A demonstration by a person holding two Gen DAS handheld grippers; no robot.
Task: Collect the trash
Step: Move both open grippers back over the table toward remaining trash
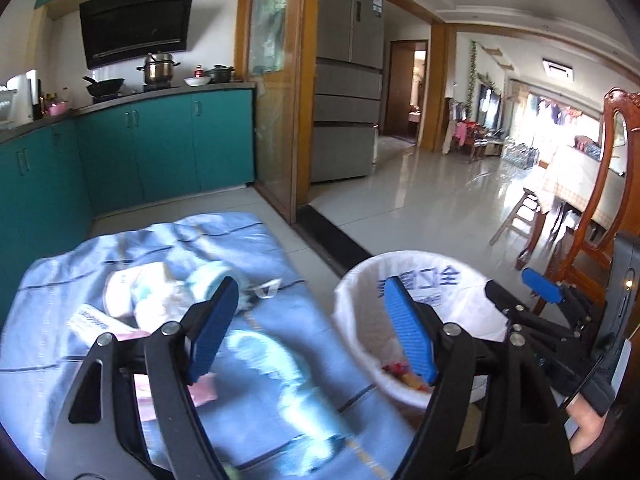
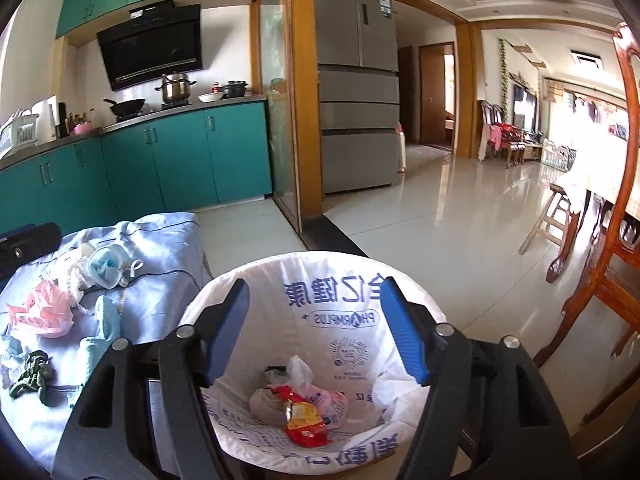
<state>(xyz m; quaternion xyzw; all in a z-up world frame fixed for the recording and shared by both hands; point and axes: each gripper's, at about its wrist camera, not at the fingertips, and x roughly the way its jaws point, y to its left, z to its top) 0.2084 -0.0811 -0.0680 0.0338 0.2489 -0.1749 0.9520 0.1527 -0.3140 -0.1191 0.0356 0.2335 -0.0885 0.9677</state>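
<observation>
Two grippers hang with fingers spread wide and nothing held. The right gripper (image 2: 314, 330) is poised over a waste bin (image 2: 404, 292) lined with a white printed bag; at its bottom lie a red and yellow wrapper (image 2: 302, 420), a crumpled white tissue (image 2: 298, 368) and a pink packet (image 2: 326, 398). The left gripper (image 1: 310, 328) hovers over the edge of a tabletop draped in a blue cloth (image 1: 248, 240), just beside the bin. More trash is strewn on that cloth: a pink plastic bag (image 2: 42, 312), a light blue face mask (image 2: 106, 266), white wrappers (image 1: 136, 292) and a dark green scrap (image 2: 32, 372).
</observation>
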